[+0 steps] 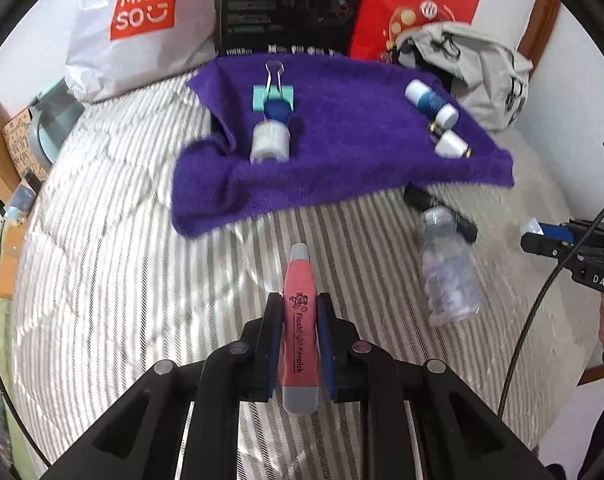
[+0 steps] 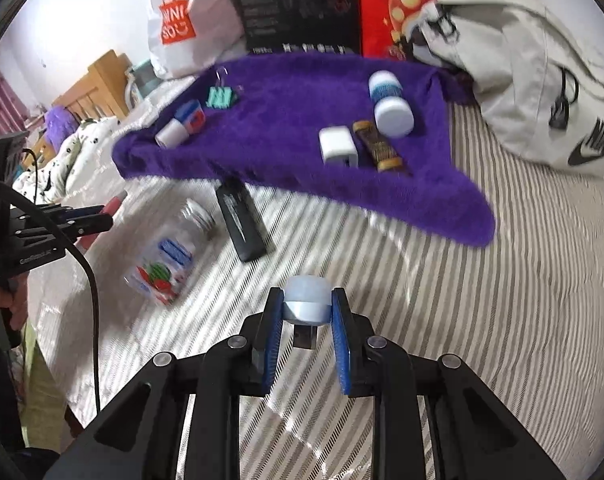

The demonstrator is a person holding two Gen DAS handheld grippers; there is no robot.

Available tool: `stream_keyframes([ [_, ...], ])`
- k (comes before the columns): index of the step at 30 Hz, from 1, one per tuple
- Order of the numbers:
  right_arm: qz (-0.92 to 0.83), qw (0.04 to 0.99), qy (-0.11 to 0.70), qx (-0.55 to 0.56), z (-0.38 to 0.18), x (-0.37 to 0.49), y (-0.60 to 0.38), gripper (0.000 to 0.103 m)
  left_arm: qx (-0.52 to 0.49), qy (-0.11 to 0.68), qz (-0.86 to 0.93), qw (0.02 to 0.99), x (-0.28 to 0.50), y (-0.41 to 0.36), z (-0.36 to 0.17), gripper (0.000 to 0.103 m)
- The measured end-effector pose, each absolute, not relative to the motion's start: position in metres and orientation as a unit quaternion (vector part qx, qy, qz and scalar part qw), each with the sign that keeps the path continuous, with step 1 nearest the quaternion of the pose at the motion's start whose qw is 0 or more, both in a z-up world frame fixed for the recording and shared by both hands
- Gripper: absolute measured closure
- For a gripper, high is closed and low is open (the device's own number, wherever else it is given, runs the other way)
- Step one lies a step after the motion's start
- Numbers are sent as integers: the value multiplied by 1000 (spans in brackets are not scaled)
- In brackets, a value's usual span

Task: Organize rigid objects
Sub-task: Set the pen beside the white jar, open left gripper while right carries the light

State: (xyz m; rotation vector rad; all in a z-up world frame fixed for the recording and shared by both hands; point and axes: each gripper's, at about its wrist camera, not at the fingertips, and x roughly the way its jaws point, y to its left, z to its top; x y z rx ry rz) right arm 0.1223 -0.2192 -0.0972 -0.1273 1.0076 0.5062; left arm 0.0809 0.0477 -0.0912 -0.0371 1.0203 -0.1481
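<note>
My left gripper (image 1: 300, 300) is shut on a pink flashlight earpick (image 1: 300, 320) with grey ends, held above the striped bed. My right gripper (image 2: 307, 300) is shut on a small pale blue capped item (image 2: 306, 300). Ahead lies a purple towel (image 1: 342, 160) bearing a teal binder clip (image 1: 273, 96), a white-and-blue bottle (image 1: 271, 136), a white-capped blue bottle (image 2: 390, 104), a white charger (image 2: 337, 145) and a brown tube (image 2: 378, 146). A clear plastic bottle (image 2: 170, 252) and a black flat device (image 2: 241, 224) lie on the bed before the towel.
A white Miniso bag (image 1: 138, 24), a black box (image 1: 290, 4), a red box (image 1: 414, 4) and a grey backpack (image 2: 542, 88) line the far side. The bed (image 2: 482, 300) has a striped cover. A wooden headboard (image 2: 98, 84) stands at left.
</note>
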Motion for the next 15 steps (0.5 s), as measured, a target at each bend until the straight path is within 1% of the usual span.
stream_keyframes([
  [8, 256, 852, 452, -58, -63, 152, -210, 79, -21, 463, -76, 883, 112, 53, -55, 86],
  [15, 252, 859, 442, -54, -49, 185, -211, 79, -23, 459, -91, 883, 156, 40, -45, 86],
])
